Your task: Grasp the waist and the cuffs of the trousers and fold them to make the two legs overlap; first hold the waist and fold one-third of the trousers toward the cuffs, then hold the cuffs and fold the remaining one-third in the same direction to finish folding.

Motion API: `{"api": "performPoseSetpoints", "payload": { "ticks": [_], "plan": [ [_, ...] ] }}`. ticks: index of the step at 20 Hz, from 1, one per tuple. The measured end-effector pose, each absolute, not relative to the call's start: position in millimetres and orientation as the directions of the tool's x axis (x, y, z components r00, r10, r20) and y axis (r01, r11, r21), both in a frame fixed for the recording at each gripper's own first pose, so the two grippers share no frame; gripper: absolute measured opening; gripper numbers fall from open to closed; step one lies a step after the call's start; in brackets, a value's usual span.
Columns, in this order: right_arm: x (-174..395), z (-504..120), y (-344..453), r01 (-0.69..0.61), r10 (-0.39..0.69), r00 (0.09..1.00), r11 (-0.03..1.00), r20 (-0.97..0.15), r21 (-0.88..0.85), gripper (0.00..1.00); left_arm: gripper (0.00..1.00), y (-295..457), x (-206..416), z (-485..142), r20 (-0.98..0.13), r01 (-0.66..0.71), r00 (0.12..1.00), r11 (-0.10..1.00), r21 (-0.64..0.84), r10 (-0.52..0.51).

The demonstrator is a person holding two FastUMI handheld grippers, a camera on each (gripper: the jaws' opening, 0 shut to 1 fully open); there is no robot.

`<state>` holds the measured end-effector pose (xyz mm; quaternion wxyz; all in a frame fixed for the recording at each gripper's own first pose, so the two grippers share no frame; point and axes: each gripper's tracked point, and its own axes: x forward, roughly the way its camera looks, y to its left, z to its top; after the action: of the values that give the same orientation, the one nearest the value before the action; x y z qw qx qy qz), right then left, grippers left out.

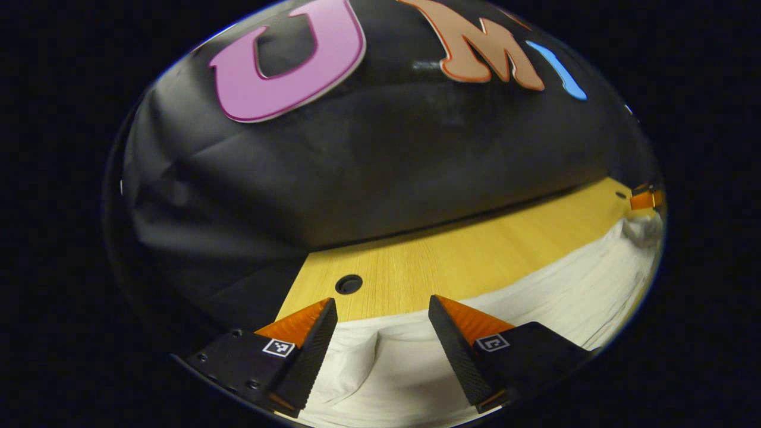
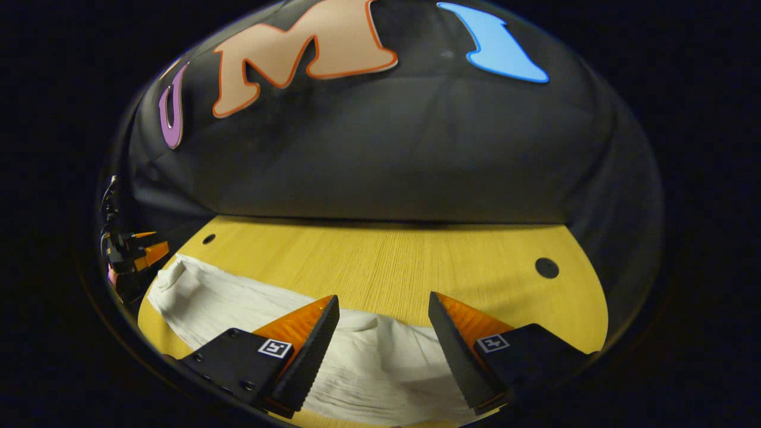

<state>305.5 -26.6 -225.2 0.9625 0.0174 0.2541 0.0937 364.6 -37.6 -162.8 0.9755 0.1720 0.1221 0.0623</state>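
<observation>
White trousers (image 1: 535, 297) lie stretched along the yellow wooden table (image 1: 452, 261). In the left gripper view my left gripper (image 1: 383, 309) stands open right over one end of the cloth, which rises in a fold between the fingers. In the right gripper view my right gripper (image 2: 383, 312) is open too, above the other end of the trousers (image 2: 380, 356). The cloth runs from there to the far left, where the left gripper (image 2: 140, 252) shows small at the edge. The right gripper (image 1: 645, 199) peeks in at the far right of the left gripper view.
Round holes are set in the tabletop: one (image 1: 349, 284) just beyond my left gripper, one (image 2: 546, 267) to the right of my right gripper, a small one (image 2: 208, 239) at the far left. Bare wood stretches behind the trousers up to the booth's wall.
</observation>
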Motion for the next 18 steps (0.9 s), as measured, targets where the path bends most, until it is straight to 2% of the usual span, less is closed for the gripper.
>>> {"api": "performPoseSetpoints", "payload": {
  "ticks": [5, 6, 7, 8, 9, 10, 13, 14, 16, 18],
  "plan": [
    [279.7, -150.4, -95.8, -0.070, 0.092, 0.923, 0.995, -0.373, 0.073, 0.92, 0.95, -58.5, 330.7, -100.5, -0.092, -0.115, 0.984, 0.945, 0.306, 0.150],
    [271.8, -142.6, -112.4, -0.041, 0.061, 0.931, 0.997, -0.360, 0.064, 0.92, 0.95, -62.0, 325.8, -96.5, -0.078, -0.124, 0.985, 0.946, 0.301, 0.154],
    [263.3, -141.4, -128.9, -0.011, 0.028, 0.935, 0.999, -0.353, 0.050, 0.97, 0.95, -65.6, 318.4, -92.1, -0.070, -0.130, 0.985, 0.948, 0.289, 0.157],
    [254.2, -139.6, -148.8, 0.019, -0.006, 0.936, 0.999, -0.352, 0.034, 0.92, 0.96, -66.6, 306.1, -84.6, -0.064, -0.138, 0.985, 0.953, 0.268, 0.160],
    [242.0, -139.8, -168.5, 0.050, -0.039, 0.933, 0.998, -0.357, 0.022, 0.92, 0.95, -69.8, 293.1, -76.1, -0.054, -0.144, 0.985, 0.960, 0.241, 0.161],
    [230.4, -145.0, -185.5, 0.077, -0.064, 0.927, 0.997, -0.369, 0.022, 0.96, 0.96, -74.0, 276.1, -70.0, -0.047, -0.148, 0.986, 0.965, 0.215, 0.161],
    [200.4, -178.2, -220.7, 0.147, -0.111, 0.896, 0.988, -0.430, 0.051, 0.96, 0.96, -87.4, 236.1, -61.5, -0.008, -0.166, 0.985, 0.969, 0.184, 0.170],
    [192.2, -193.0, -230.8, 0.166, -0.122, 0.882, 0.984, -0.454, 0.058, 0.92, 0.96, -91.4, 225.0, -61.0, -0.009, -0.170, 0.985, 0.968, 0.185, 0.174],
    [179.6, -228.3, -242.7, 0.191, -0.132, 0.851, 0.979, -0.509, 0.066, 0.96, 0.96, -98.5, 207.5, -66.3, -0.027, -0.188, 0.980, 0.964, 0.186, 0.196],
    [172.6, -258.6, -243.1, 0.204, -0.117, 0.821, 0.974, -0.558, 0.096, 0.93, 0.96, -102.6, 191.8, -73.3, -0.049, -0.212, 0.973, 0.958, 0.193, 0.226]
  ]
}}
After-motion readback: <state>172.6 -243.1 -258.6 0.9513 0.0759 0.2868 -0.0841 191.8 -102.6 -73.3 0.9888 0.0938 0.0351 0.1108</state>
